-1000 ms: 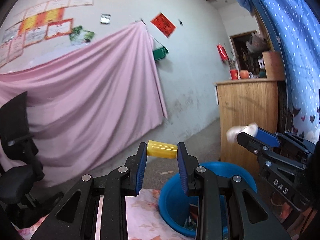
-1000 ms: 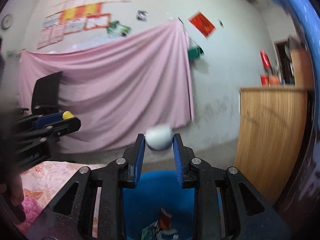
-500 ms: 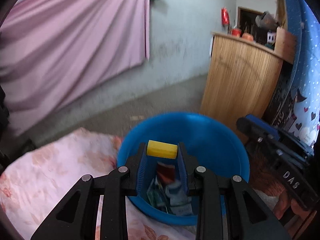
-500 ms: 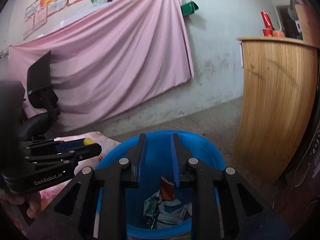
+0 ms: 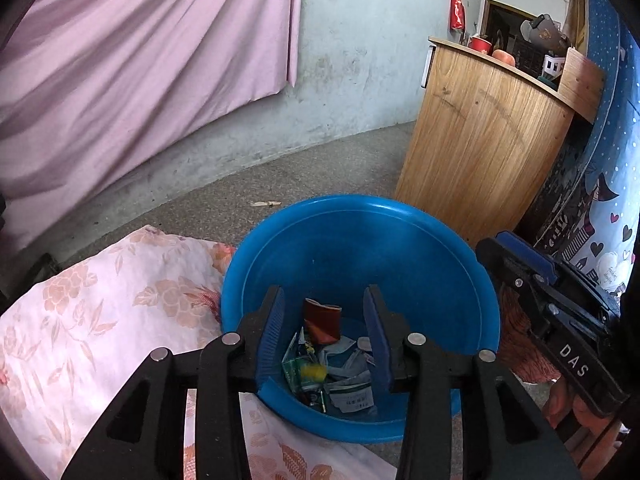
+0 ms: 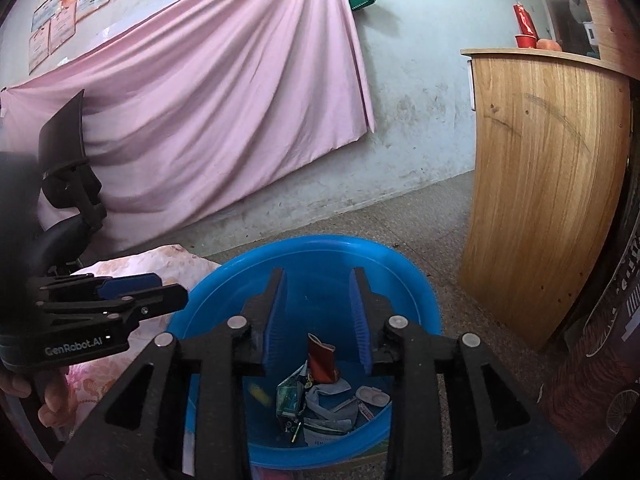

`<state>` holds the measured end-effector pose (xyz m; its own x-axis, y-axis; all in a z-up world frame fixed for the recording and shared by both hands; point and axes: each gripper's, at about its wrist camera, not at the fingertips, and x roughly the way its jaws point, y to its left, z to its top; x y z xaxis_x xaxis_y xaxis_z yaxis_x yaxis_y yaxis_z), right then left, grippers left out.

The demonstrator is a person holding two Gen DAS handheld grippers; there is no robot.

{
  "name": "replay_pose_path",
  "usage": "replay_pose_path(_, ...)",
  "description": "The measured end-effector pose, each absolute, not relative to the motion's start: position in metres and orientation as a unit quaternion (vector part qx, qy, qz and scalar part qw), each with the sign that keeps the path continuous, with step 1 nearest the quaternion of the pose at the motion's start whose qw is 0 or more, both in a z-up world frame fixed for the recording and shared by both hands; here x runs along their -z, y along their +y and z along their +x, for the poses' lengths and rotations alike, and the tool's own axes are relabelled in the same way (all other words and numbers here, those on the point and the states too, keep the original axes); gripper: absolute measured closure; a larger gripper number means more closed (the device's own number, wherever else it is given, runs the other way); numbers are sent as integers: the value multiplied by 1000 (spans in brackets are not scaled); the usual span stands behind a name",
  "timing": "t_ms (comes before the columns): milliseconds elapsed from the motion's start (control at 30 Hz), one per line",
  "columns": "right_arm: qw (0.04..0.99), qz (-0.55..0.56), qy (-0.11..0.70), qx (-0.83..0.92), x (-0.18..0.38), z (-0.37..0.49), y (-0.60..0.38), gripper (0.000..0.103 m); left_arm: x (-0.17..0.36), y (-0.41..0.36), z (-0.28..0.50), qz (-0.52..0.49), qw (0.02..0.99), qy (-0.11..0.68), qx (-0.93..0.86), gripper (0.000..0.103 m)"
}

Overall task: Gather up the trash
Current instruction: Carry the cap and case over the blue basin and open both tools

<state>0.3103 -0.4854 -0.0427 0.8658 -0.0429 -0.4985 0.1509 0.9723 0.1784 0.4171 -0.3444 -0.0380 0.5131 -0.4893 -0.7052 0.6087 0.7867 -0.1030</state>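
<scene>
A blue plastic tub (image 5: 400, 236) (image 6: 224, 280) sits on the floor below both grippers and holds trash: a red wrapper (image 5: 322, 320) (image 6: 320, 360), crumpled paper and packets. My left gripper (image 5: 324, 332) hangs open over the tub with nothing between its fingers. A blurred yellow piece (image 5: 310, 370) (image 6: 260, 392) is inside the tub, seemingly in mid-fall. My right gripper (image 6: 318, 320) is open and empty above the tub too. Each gripper shows at the edge of the other's view: the right gripper (image 5: 548, 300), the left gripper (image 6: 120, 300).
A pink floral cloth (image 5: 100, 300) lies left of the tub. A wooden counter (image 5: 480, 140) (image 6: 544, 184) stands at the right, a pink curtain (image 6: 220, 100) covers the back wall, and a black office chair (image 6: 68, 168) is at far left. A hand (image 6: 52, 400) holds the left gripper.
Both grippers tilted down over the tub. The right one let go of the white wad first; the left one has now opened and the yellow piece has dropped into the tub.
</scene>
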Motion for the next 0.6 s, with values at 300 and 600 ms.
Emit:
replay_pose_path(300, 959, 115, 252, 57, 40, 307, -489, 29, 36, -323, 411, 65, 880, 369, 293, 54)
replay_pose_path(600, 959, 124, 249, 51, 37, 306, -488, 5, 26, -283, 407, 9, 905, 353, 239, 20)
